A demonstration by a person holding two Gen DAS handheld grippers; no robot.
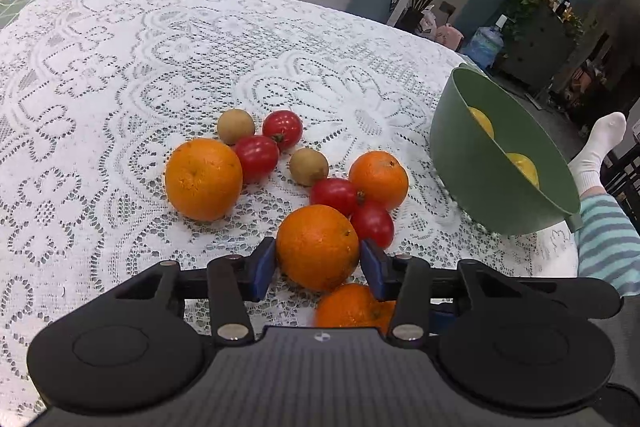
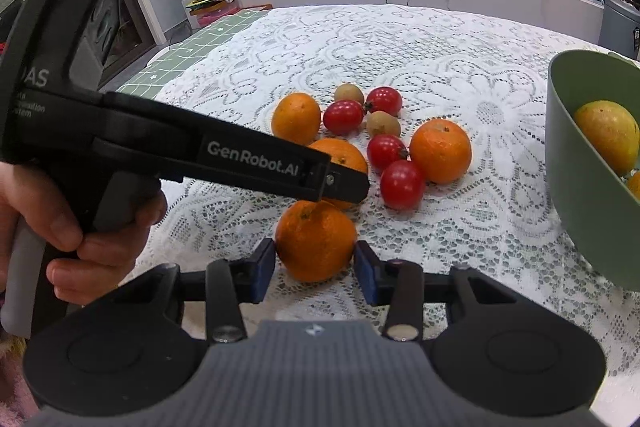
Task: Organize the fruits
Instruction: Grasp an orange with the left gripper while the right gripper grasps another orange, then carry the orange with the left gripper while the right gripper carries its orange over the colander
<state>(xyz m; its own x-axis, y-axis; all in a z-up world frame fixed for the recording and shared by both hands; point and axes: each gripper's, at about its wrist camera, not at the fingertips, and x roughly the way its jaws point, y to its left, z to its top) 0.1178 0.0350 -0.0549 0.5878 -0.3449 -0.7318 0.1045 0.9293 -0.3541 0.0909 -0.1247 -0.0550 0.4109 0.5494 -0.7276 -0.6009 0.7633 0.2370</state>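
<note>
Several oranges, red tomatoes and two small brown fruits lie clustered on the lace tablecloth. My left gripper has its blue pads on both sides of an orange and grips it; the same gripper crosses the right wrist view over that orange. My right gripper has its pads against the sides of another orange, nearest to me; it also shows in the left wrist view. A green bowl with yellow fruit stands at the right.
A large orange lies left of the cluster, another orange toward the bowl. Tomatoes and brown fruits lie between them. The table edge is at the right, past the bowl. A green mat lies far left.
</note>
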